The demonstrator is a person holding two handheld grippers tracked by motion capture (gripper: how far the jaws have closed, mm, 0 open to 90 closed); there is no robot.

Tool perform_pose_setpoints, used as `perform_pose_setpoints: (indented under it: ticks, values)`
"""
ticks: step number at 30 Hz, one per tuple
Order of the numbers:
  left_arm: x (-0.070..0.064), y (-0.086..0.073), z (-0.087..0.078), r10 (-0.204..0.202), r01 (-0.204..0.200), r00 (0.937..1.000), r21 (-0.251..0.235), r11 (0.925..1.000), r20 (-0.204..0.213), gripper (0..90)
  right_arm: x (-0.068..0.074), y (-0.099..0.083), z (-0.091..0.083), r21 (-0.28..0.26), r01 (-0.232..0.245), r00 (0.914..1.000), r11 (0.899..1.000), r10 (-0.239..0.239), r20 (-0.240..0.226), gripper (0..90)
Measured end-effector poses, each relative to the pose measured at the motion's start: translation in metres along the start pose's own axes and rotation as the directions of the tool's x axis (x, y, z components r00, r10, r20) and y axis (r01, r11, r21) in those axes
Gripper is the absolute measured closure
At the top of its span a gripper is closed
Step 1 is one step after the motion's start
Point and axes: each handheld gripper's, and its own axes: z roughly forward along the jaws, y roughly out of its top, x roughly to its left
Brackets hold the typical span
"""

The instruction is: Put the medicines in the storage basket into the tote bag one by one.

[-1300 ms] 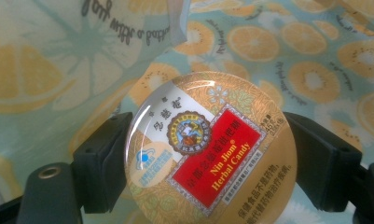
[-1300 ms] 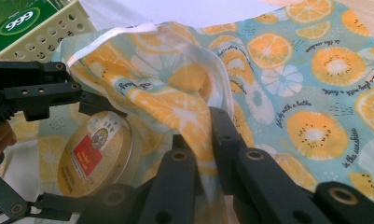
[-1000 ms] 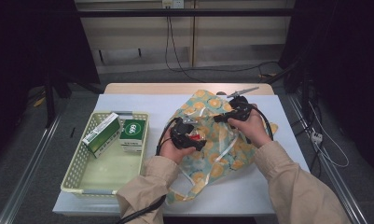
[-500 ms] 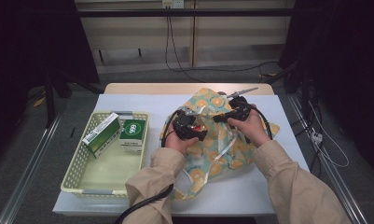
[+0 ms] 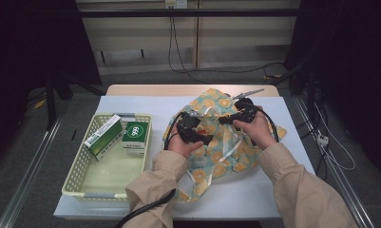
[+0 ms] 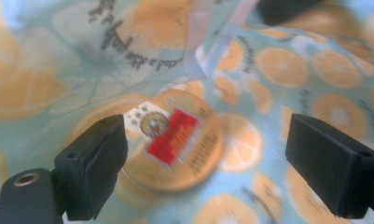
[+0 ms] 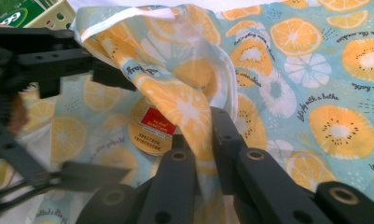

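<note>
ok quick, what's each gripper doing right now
Left gripper: open, jaws apart over a round gold tin, holding nothing.
Right gripper: shut on a fold of the orange-slice patterned cloth bag.

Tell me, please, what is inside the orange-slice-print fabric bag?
A round gold tin with a red label lies inside the fruit-print bag, whose rim the right claw pinches. Fabric covers anything deeper.

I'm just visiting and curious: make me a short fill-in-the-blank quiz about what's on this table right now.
1. The fruit-print cloth bag is patterned with slices of ____.
2. The right gripper is pinching a fold of the ____.
3. The left gripper, jaws apart, points at a round gold tin bearing a ____ label.
4. The two green boxes sit in a pale yellow ____.

Missing words: orange; bag; red; basket
</note>
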Motion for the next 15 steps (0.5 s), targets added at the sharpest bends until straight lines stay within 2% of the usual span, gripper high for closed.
perform_pose_setpoints:
  ticks: [2,4,5,10,13,15]
  values:
    - [-0.002,-0.002,-0.009,-0.013,0.013,0.9998,0.007,0.9999,0.017,12.3,0.002,0.000,0.000,0.001,0.002,1.0000,1.000,-0.002,0.002,87.5]
    - [-0.003,-0.002,-0.017,0.009,-0.009,0.9997,0.020,0.9998,0.022,11.8,0.004,-0.001,0.000,0.003,0.003,1.0000,1.000,-0.003,0.002,87.5]
    - [-0.004,-0.002,-0.022,0.010,-0.011,0.9993,0.021,0.9997,0.036,11.7,0.005,-0.001,0.001,0.005,0.005,1.0000,1.000,-0.005,0.005,87.5]
    - [-0.008,-0.002,-0.043,0.025,-0.025,0.9983,0.010,0.9996,0.053,11.6,0.006,-0.004,0.003,0.013,0.004,0.9999,1.000,-0.004,0.011,87.5]
    - [-0.006,-0.003,-0.054,0.025,-0.024,0.9981,-0.007,0.9997,0.057,11.6,0.007,-0.005,0.004,0.013,0.003,0.9999,1.000,-0.003,0.011,87.5]
    - [-0.004,-0.004,-0.063,0.028,-0.028,0.9983,-0.001,0.9996,0.051,11.6,0.008,-0.005,0.004,0.012,0.002,0.9999,1.000,-0.002,0.010,87.5]
